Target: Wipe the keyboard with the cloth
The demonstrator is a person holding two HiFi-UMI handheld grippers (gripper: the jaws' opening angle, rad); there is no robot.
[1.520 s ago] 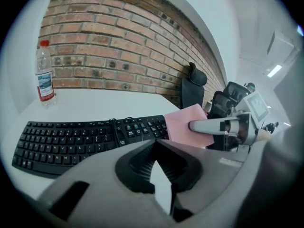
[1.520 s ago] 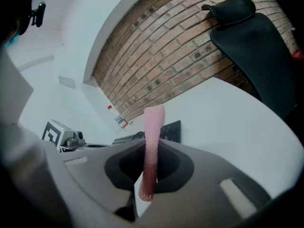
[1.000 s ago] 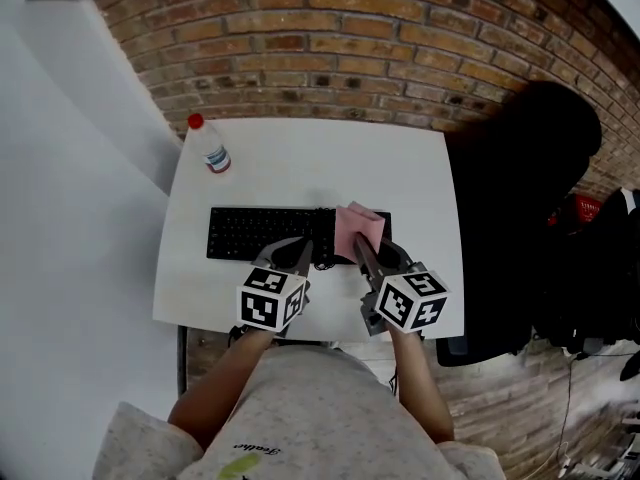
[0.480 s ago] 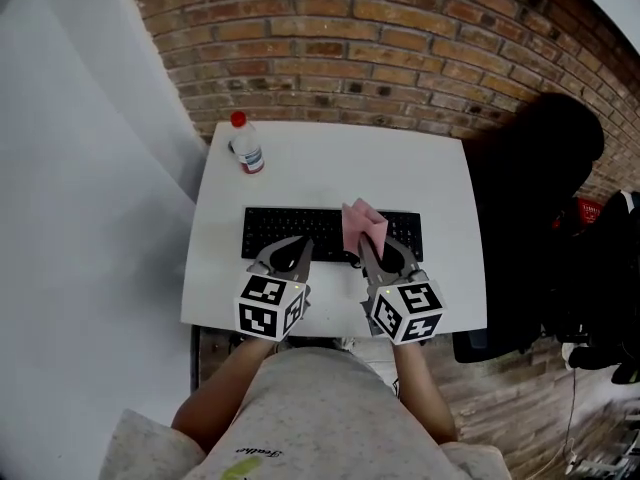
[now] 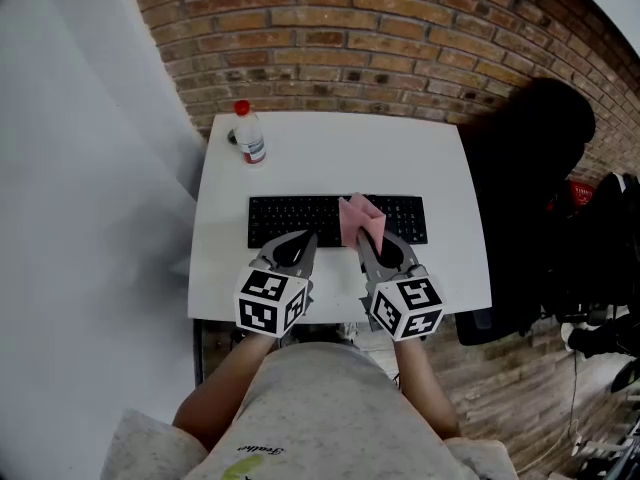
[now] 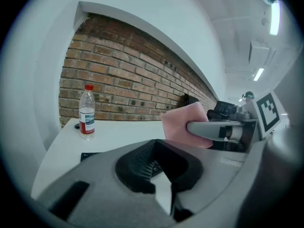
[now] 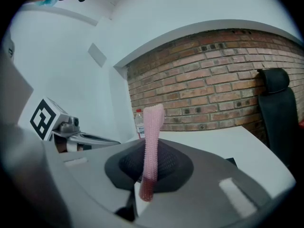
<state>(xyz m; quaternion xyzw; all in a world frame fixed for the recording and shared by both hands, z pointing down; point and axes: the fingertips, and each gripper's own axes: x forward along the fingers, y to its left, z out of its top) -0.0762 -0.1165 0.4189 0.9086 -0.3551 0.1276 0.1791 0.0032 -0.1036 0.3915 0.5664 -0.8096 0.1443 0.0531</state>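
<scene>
White desk [image 5: 330, 158] holds the keyboard [image 5: 300, 213]. Right gripper [image 5: 370, 243] pinches the pink cloth [image 5: 356, 214]; left gripper [image 5: 300, 241] seems closed, empty. Lay it flat, then sweep the keys.

White table [image 5: 330, 158]: centre of the head view, rectangular, plain top.
Clear plastic bottle [image 5: 248, 136]: red cap, labelled, upright at the table's upper left corner.
Brick wall [image 5: 350, 38]: across the top.
Black chair [image 5: 530, 168]: right of the table.
White wall [image 5: 80, 218]: left side.
Wooden floor [image 5: 520, 408]: lower right.
</scene>
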